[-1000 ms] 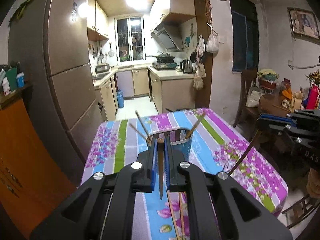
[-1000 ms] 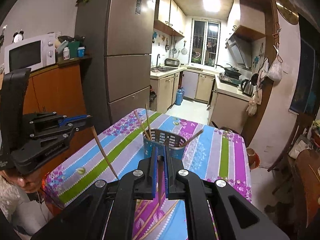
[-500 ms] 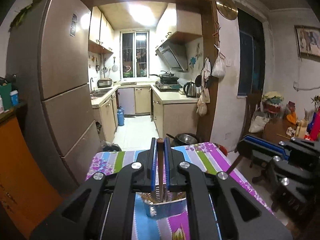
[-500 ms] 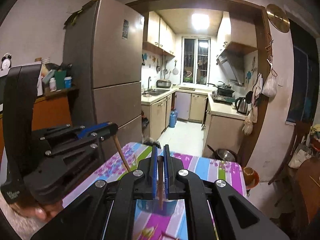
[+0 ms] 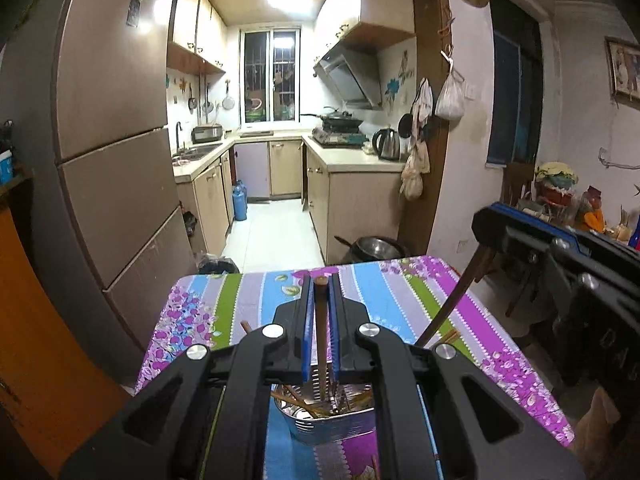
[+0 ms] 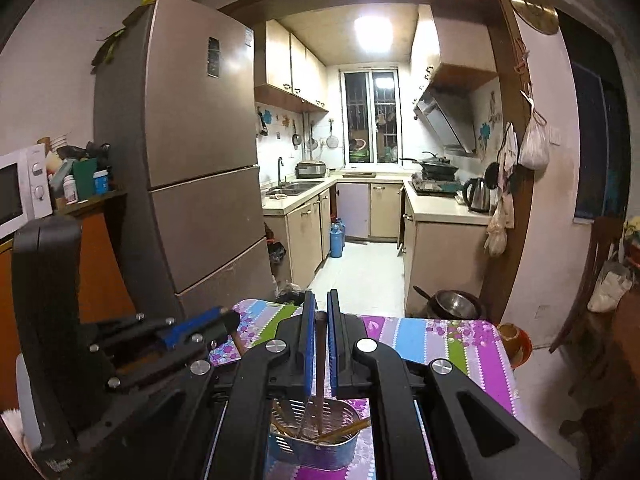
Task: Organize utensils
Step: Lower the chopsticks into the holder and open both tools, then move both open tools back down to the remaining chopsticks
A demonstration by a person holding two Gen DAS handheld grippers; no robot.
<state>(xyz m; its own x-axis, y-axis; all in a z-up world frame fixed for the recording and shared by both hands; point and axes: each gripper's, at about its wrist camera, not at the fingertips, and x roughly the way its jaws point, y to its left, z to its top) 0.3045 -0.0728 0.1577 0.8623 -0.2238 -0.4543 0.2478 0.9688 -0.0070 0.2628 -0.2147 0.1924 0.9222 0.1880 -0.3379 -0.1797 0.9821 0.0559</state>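
Observation:
A blue metal utensil basket (image 5: 332, 424) (image 6: 316, 446) stands on the flowered striped tablecloth (image 5: 384, 292) and holds several chopsticks. My left gripper (image 5: 320, 280) is shut on a brown chopstick (image 5: 320, 332) that hangs point-down over the basket. My right gripper (image 6: 319, 312) is shut on another brown chopstick (image 6: 320, 360), also upright above the basket. In the left wrist view the right gripper (image 5: 486, 236) shows at the right edge with its chopstick (image 5: 452, 300) slanting down. In the right wrist view the left gripper (image 6: 228, 322) is at the left.
A tall brown fridge (image 5: 108, 152) stands left of the table. An orange cabinet (image 6: 96, 272) with a microwave (image 6: 20, 188) is at far left. A metal pot (image 6: 456, 304) sits on the floor past the table's far edge. Chairs (image 6: 592, 288) stand to the right.
Both grippers have moved forward over the table with their chopsticks. The basket, a second ago ahead of the fingers, now sits right beneath them.

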